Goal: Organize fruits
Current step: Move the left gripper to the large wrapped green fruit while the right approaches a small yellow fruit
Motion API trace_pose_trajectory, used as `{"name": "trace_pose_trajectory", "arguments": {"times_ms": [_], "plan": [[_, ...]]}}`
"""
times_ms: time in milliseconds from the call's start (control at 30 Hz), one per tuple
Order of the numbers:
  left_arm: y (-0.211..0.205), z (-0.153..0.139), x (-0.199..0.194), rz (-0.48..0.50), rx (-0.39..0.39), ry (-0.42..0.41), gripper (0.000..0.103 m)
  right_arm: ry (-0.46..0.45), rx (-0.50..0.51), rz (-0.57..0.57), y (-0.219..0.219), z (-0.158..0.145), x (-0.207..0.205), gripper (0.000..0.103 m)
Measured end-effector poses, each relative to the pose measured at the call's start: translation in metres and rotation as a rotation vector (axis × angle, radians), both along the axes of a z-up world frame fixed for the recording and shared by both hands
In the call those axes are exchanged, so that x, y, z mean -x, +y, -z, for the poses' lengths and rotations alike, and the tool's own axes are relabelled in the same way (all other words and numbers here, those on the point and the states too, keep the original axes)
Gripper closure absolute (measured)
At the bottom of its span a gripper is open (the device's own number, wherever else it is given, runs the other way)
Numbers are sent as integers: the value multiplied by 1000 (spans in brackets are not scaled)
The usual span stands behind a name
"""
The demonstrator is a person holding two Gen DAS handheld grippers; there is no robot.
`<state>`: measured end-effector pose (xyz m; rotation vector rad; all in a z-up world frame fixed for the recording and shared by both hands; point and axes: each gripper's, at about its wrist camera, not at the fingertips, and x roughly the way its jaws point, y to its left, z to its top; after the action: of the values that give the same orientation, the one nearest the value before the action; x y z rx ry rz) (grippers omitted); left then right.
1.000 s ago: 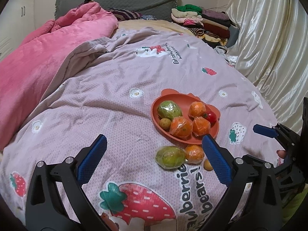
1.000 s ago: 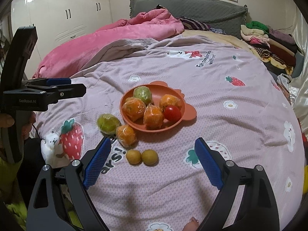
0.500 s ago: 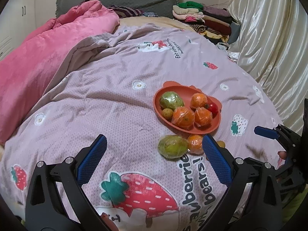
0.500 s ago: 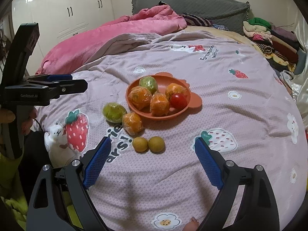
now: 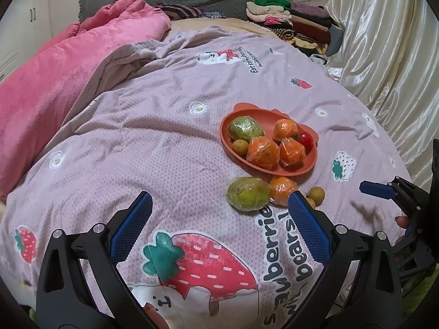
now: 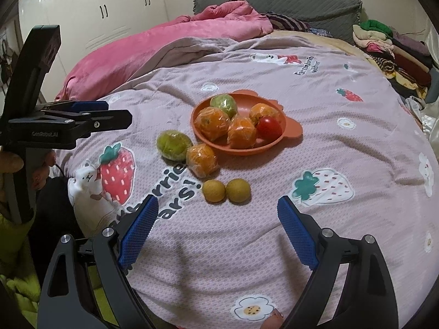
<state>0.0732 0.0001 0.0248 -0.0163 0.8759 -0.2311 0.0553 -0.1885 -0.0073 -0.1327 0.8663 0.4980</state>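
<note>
The right gripper [image 6: 216, 213] is held spread wide, with nothing between its pads. Just ahead of it, slightly left of centre, two small yellow-brown fruits [image 6: 226, 190] lie touching side by side on the strawberry-print bedspread [image 6: 343, 150], short of the orange plate [image 6: 290, 133]. The left gripper [image 5: 219, 212], likewise spread and empty, is judged farther off.
</note>
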Motion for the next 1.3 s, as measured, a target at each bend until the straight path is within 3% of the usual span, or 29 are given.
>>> {"name": "trace_pose_trajectory", "arguments": {"times_ms": [333,667,900,1300], "plan": [[-3,11,-1,11,-8,27,10,50,-13,-17,9,17,1,30],[-10,26,-4,41,-11,52,10,91,-24,-27,17,32,-2,54],[-15,38,-8,63,-12,76,10,107,-16,-10,20,42,-12,63],[-25,53,-19,104,-21,95,32,84,22,5,28,46,-26,71]]}}
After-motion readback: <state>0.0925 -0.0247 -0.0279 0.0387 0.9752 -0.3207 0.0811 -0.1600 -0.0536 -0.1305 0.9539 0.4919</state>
